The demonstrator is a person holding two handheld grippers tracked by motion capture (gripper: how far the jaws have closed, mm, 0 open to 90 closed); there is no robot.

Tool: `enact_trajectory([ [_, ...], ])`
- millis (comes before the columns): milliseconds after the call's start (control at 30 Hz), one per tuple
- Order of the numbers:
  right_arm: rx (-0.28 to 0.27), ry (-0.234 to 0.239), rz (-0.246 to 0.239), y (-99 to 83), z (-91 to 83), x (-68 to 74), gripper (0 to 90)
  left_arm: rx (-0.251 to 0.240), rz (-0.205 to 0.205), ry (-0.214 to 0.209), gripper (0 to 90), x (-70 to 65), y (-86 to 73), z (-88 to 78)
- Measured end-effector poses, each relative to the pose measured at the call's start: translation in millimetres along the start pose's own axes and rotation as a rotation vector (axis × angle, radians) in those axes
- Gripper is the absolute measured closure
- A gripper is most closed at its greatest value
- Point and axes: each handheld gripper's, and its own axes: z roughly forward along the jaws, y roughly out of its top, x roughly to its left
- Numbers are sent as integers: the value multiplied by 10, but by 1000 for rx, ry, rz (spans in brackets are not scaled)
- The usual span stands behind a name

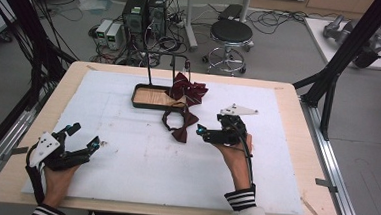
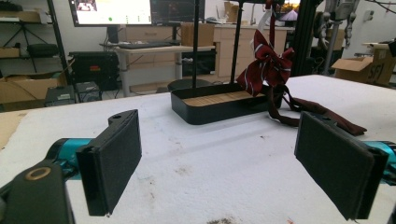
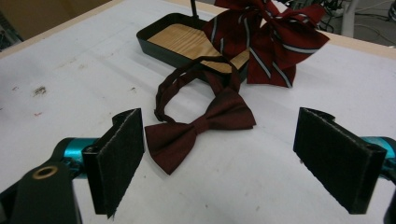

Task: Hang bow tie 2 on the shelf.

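Note:
A plain dark red bow tie (image 1: 180,125) (image 3: 201,126) lies flat on the white board (image 1: 140,159), its strap looped toward a black tray (image 1: 140,90) (image 3: 154,42) with a wooden floor. A striped maroon bow (image 1: 188,89) (image 3: 268,39) (image 2: 266,67) hangs from the thin black rack over the tray's right end. My right gripper (image 1: 208,128) (image 3: 219,163) is open, just right of the plain bow tie, holding nothing. My left gripper (image 1: 85,135) (image 2: 217,168) is open over the board's near left, far from the tray (image 2: 219,109), with nothing between its pads.
The board lies on a wooden table (image 1: 296,144). Black frame posts (image 1: 341,61) stand off the table's right side. On the floor beyond the table are a stool (image 1: 230,32) and computer towers (image 1: 144,12).

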Motion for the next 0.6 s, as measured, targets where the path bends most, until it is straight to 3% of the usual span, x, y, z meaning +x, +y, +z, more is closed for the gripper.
enact_trajectory([
  [600, 150, 22, -18, 82, 499, 143, 195, -1, -1, -1, 152, -1, 0, 2],
])
